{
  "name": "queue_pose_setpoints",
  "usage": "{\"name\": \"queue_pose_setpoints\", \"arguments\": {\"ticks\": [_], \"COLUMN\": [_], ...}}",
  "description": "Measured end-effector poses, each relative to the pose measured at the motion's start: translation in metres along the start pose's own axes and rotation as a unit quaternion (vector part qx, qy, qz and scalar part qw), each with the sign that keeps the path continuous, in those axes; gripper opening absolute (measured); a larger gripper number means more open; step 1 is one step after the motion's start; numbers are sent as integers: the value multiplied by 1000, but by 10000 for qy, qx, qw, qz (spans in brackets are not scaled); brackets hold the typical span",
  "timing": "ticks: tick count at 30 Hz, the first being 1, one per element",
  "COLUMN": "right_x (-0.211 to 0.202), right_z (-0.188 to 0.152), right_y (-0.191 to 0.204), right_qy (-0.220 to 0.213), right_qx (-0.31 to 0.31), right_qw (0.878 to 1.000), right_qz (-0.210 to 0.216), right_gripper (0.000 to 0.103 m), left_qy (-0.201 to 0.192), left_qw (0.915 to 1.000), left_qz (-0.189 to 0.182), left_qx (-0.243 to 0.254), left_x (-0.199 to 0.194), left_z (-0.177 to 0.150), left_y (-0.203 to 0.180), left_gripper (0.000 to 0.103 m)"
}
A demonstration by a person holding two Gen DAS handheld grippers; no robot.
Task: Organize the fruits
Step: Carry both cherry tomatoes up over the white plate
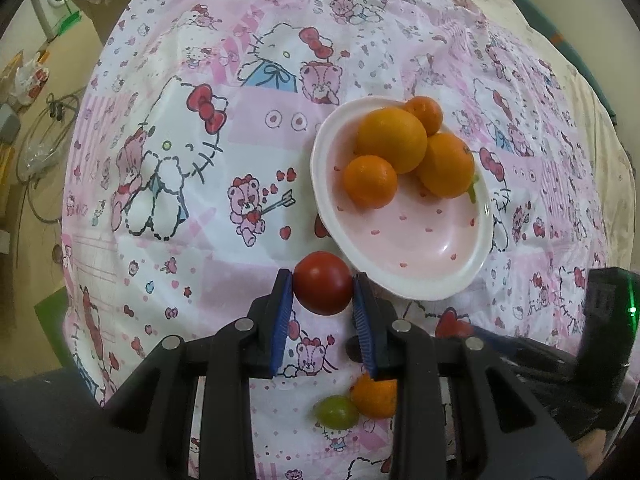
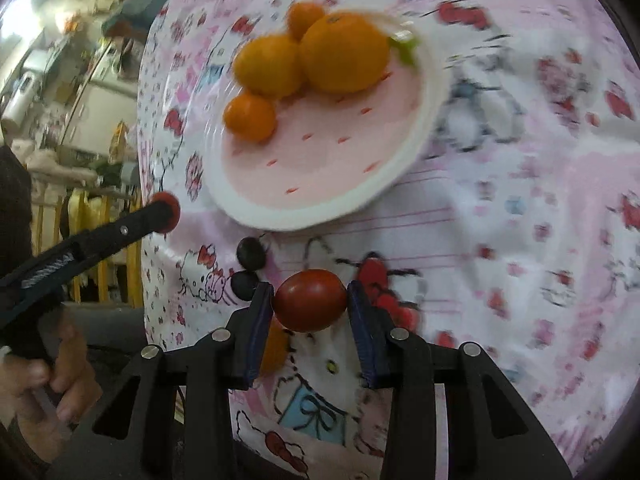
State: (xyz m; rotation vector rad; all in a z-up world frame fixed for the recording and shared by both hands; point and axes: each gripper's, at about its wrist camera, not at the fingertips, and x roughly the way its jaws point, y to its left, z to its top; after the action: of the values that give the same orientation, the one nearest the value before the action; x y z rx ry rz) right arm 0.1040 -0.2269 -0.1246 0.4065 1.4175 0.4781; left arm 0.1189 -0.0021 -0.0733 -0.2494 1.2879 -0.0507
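Fruits: my left gripper (image 1: 323,284) and right gripper (image 2: 310,300) each clamp one red tomato (image 1: 323,282) (image 2: 310,300) above the tablecloth beside the plate's (image 1: 476,264) near rim, four oranges (image 1: 391,139) at its far edge; squeezing risks bruising, an early release a rolling tomato.

A counter covered by a pink-and-white cartoon-cat-print tablecloth (image 1: 248,128). Directly on the cloth: a white-rimmed, pale pink shallow ceramic dish with small red specks (image 1: 436,276); near its rim, two small dark round fruits (image 2: 251,253), just beside each other; nearer the camera, a small green grape-like fruit (image 1: 336,411) touching a small orange citrus fruit (image 1: 374,398).
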Motion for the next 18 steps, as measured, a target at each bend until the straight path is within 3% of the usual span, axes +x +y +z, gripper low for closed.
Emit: {"name": "queue_pose_setpoints", "arguments": {"ticks": [6,11,18], "right_x": [-54,-92,-99], "right_z": [9,35,77], "right_y": [-28,-28,-27], "right_qy": [-669,-1251,-1468], "right_qx": [407,298,133], "right_qw": [9969,9917,9891], "right_qz": [-67,-73,48], "right_gripper": [40,40,40], "left_qy": [-213,-481,-520], "left_qw": [9997,9986,9984], "left_qz": [-36,-156,-171], "left_qx": [-70,126,119], "left_x": [-10,-20,-19], "left_z": [7,17,49], "left_y": [5,0,2], "left_gripper": [26,26,26]}}
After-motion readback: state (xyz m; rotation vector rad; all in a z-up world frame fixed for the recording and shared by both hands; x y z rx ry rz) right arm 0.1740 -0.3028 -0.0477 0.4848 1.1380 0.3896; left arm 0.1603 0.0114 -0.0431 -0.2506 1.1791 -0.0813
